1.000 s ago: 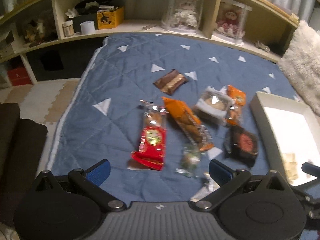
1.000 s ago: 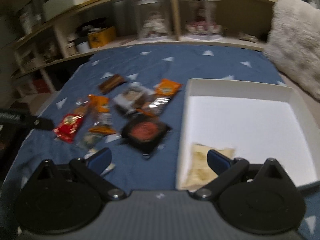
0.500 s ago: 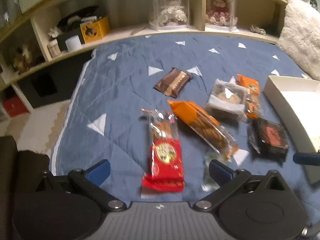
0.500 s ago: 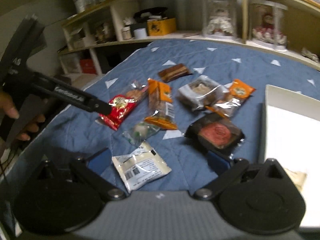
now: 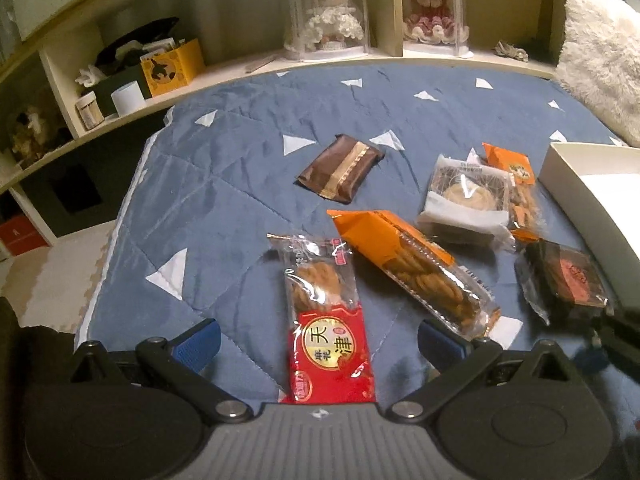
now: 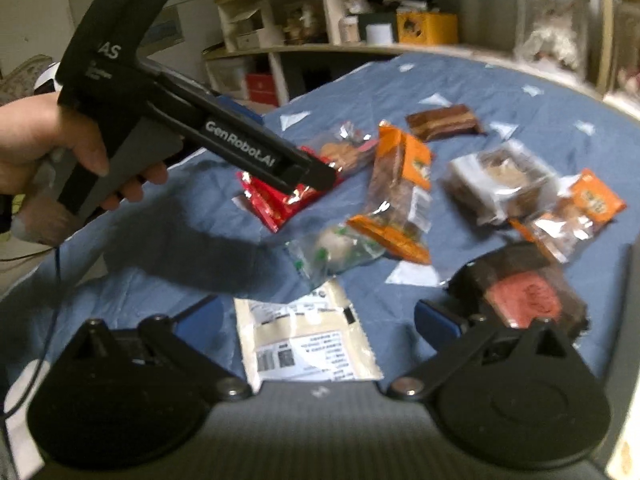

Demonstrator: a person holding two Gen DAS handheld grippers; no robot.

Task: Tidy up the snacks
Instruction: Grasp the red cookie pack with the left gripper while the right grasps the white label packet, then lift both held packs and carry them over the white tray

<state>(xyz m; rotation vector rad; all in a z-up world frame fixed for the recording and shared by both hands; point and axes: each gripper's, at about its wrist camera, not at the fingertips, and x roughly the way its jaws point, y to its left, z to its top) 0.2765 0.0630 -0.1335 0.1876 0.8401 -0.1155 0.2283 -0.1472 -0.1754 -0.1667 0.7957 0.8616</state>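
Red pack [image 5: 329, 344] lies on blue quilt [image 5: 224, 200], lower half between my left tool's [image 5: 320, 338] spread fingers, not pinched. Orange pack [image 5: 412, 268] just right of it, brown bar [image 5: 340, 168] beyond. My right tool [image 6: 316, 316] also spread, over white pack [image 6: 304, 344]; dark pack [image 6: 524, 292] by its right finger. Green sweet [image 6: 336, 250] just past white pack. White box [image 5: 588, 192] at far right. Hand [image 6: 36, 148] grips left tool's handle.
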